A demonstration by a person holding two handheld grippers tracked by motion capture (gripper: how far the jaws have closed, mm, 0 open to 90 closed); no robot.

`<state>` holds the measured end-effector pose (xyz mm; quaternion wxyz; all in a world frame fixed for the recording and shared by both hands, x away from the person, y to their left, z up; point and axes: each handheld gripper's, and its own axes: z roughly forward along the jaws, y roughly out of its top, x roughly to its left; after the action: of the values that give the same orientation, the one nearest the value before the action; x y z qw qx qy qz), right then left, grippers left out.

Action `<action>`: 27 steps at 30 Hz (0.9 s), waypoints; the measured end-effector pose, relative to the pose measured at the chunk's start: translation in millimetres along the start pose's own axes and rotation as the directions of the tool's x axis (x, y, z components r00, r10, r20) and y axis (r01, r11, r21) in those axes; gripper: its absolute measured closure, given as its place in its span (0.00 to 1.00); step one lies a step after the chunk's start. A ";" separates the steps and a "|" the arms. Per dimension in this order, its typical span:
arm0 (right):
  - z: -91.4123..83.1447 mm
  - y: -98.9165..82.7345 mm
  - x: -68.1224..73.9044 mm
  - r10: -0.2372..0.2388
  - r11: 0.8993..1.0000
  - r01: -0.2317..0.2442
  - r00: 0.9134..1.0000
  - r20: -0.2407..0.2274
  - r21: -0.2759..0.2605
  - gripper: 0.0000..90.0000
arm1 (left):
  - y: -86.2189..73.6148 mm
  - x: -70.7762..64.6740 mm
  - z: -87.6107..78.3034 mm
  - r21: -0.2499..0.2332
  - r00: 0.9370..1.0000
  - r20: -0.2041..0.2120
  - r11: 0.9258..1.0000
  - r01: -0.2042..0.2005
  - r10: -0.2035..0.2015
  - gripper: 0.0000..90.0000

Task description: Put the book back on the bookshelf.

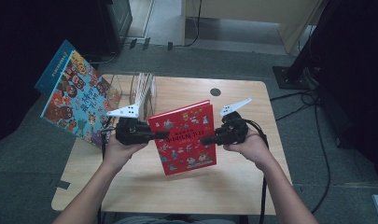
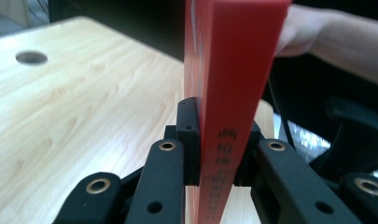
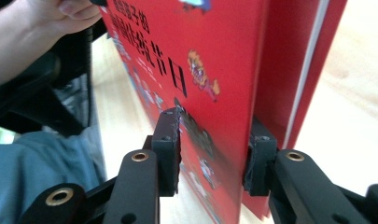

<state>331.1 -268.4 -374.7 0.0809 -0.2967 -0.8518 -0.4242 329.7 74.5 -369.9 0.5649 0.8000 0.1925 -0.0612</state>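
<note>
High view: red book [image 1: 186, 137] with illegible Chinese title between 2 tools.

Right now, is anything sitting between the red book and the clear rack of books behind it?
Nothing visible. The red book is held upright above the table, the left gripper clamped on its spine edge and the right gripper at its open edge. The rack of books stands just behind, with bare tabletop between.
</note>
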 end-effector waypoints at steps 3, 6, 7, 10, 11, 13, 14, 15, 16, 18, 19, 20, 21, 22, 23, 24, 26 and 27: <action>-5.4 1.3 2.0 -0.023 1.000 0.024 0.997 0.070 -0.011 0.62 | 4.6 0.2 -6.2 -0.024 0.999 -0.040 1.000 -0.005 0.004 0.90; -15.6 -2.0 -2.4 0.009 0.998 -0.002 0.993 0.122 -0.062 0.70 | 4.4 3.8 -10.9 -0.017 0.997 -0.079 1.000 -0.007 0.005 0.90; -17.5 -4.1 -3.9 0.021 0.995 -0.009 0.992 0.126 -0.095 0.73 | 3.3 3.3 -9.7 -0.007 0.997 -0.080 1.000 -0.017 0.016 0.90; -14.1 -7.6 -7.1 0.045 0.994 -0.026 0.982 0.183 -0.106 0.85 | 2.0 -0.4 -5.0 0.016 0.996 -0.078 0.999 -0.040 0.041 0.90; -11.6 -8.5 -8.0 0.051 0.994 -0.032 0.980 0.190 -0.105 0.88 | 1.8 -1.8 -4.3 0.010 0.996 -0.073 0.999 -0.043 0.044 0.90; -6.6 -10.0 -8.0 0.050 0.995 -0.029 0.976 0.213 -0.098 0.93 | 1.5 -2.8 -2.1 0.016 0.996 -0.074 0.999 -0.043 0.044 0.90; -4.4 -10.3 -8.2 0.053 0.995 -0.032 0.972 0.227 -0.093 0.95 | 0.8 -2.7 -2.1 0.016 0.996 -0.073 0.999 -0.043 0.044 0.90; -2.8 -10.6 -8.1 0.060 0.995 -0.039 0.971 0.231 -0.096 0.96 | 0.3 -1.9 -2.6 0.016 0.997 -0.068 0.999 -0.040 0.041 0.90; -1.3 -10.8 -7.8 0.061 0.994 -0.038 0.970 0.234 -0.102 0.96 | 0.0 -1.1 -3.6 0.022 0.997 -0.069 0.999 -0.040 0.041 0.90; 1.1 -10.5 -6.7 0.064 0.993 -0.039 0.969 0.237 -0.112 0.97 | 0.0 0.2 -5.6 0.039 0.998 -0.058 0.999 -0.038 0.040 0.90; 2.2 -10.2 -6.1 0.063 0.993 -0.036 0.970 0.236 -0.116 0.97 | 0.6 -0.1 -6.7 0.050 0.997 -0.061 0.998 -0.040 0.043 0.90; 3.2 -10.0 -5.3 0.061 0.993 -0.034 0.970 0.235 -0.116 0.97 | 1.4 -0.1 -7.6 0.059 0.997 -0.061 0.998 -0.034 0.038 0.90; 4.2 -9.9 -4.7 0.059 0.993 -0.032 0.970 0.236 -0.117 0.97 | 2.8 0.2 -8.2 0.075 0.998 -0.057 0.997 -0.026 0.030 0.90; 4.8 -9.9 -4.2 0.059 0.992 -0.031 0.970 0.236 -0.120 0.97 | 4.8 0.3 -9.2 0.101 0.998 -0.061 0.995 -0.021 0.027 0.90; 5.5 -9.8 -3.6 0.060 0.992 -0.031 0.970 0.235 -0.123 0.97 | 5.9 -0.1 -9.6 0.116 0.997 -0.063 0.993 -0.024 0.032 0.89; 6.0 -9.7 -3.3 0.059 0.992 -0.031 0.970 0.235 -0.123 0.97 | 7.3 -0.8 -10.2 0.135 0.997 -0.067 0.990 -0.030 0.039 0.89; 7.1 -9.3 -2.2 0.062 0.991 -0.032 0.970 0.236 -0.127 0.97 | 10.3 -1.3 -11.2 0.167 0.997 -0.075 0.986 -0.021 0.034 0.89; 7.7 -9.2 -2.0 0.059 0.991 -0.029 0.970 0.235 -0.129 0.97 | 11.5 -1.8 -12.0 0.184 0.996 -0.081 0.983 -0.026 0.042 0.89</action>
<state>328.3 -267.6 -386.5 -0.0314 -0.3686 -0.8203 -0.4361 331.0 81.9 -355.0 0.4813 0.8537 0.1961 -0.0348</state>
